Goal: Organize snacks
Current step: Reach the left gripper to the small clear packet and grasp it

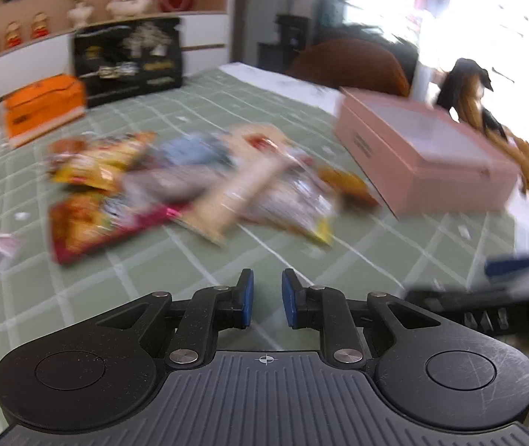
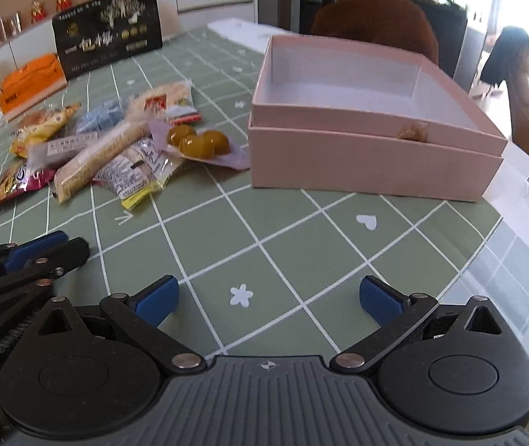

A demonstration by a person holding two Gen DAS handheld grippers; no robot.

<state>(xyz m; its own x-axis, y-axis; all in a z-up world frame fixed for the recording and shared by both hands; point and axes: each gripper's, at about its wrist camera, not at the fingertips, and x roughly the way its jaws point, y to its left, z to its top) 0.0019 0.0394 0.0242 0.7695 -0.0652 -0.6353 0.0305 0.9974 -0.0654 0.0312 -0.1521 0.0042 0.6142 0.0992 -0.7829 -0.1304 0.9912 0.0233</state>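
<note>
STEP: first pick, none stowed | snack pile [image 2: 115, 141] mid-left on bench [image 2: 301, 245]; pink box [image 2: 372, 163] far right | left tongs [image 1: 266, 293] narrowly parted, empty; right tongs [image 2: 269, 297] spread, empty | NEXT: reach a packet, likely.

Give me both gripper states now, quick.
Left hand-held gripper: narrowly open, holding nothing.
Right hand-held gripper: wide open, empty, above the tablecloth.

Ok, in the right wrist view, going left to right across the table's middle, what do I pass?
Orange box → yellow snack bag → long grain-filled packet → packet of round yellow-green sweets → open pink box, with nothing visible inside it.
</note>
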